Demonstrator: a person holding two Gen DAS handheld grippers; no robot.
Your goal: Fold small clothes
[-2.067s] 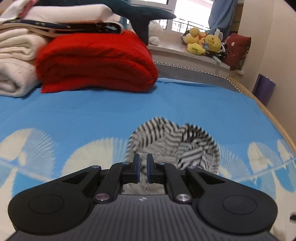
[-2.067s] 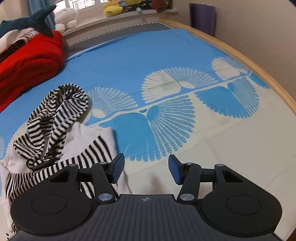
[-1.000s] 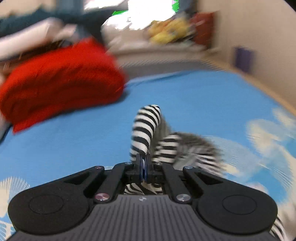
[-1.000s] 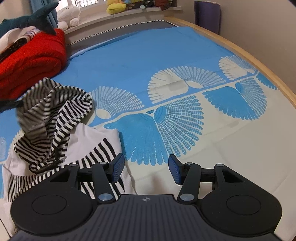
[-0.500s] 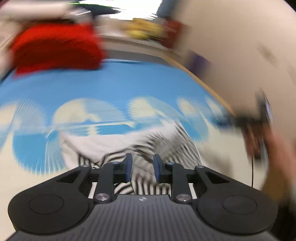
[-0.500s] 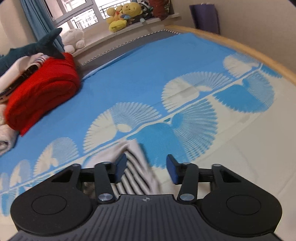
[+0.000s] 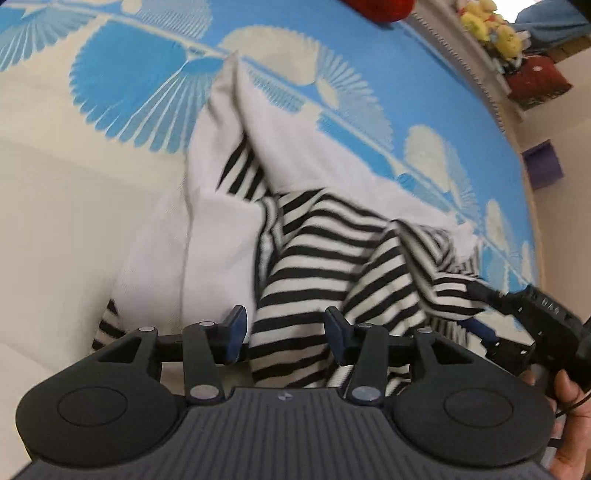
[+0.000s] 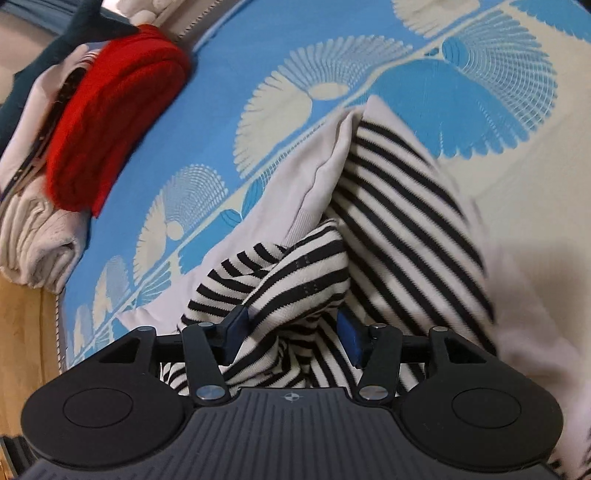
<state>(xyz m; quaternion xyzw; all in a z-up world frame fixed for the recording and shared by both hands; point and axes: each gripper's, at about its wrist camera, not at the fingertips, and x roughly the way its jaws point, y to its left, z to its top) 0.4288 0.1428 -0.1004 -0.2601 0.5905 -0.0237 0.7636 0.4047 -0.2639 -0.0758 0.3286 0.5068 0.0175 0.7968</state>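
A small garment, white with black-and-white striped parts, lies crumpled on the blue and cream patterned bed sheet. My left gripper is open just above its striped folds, with nothing between the pads. My right gripper is open too, its jaws standing either side of a bunched striped fold without closing on it. The right gripper also shows at the right edge of the left wrist view, held by a hand.
A folded red blanket and cream blankets are stacked at the head of the bed. Plush toys sit on the window ledge. A wooden bed edge runs at the left.
My left gripper had pinched and lifted a striped part, then let it go and opened wide. Both grippers swung round and dropped close over the garment, which now lies spread nearer to me.
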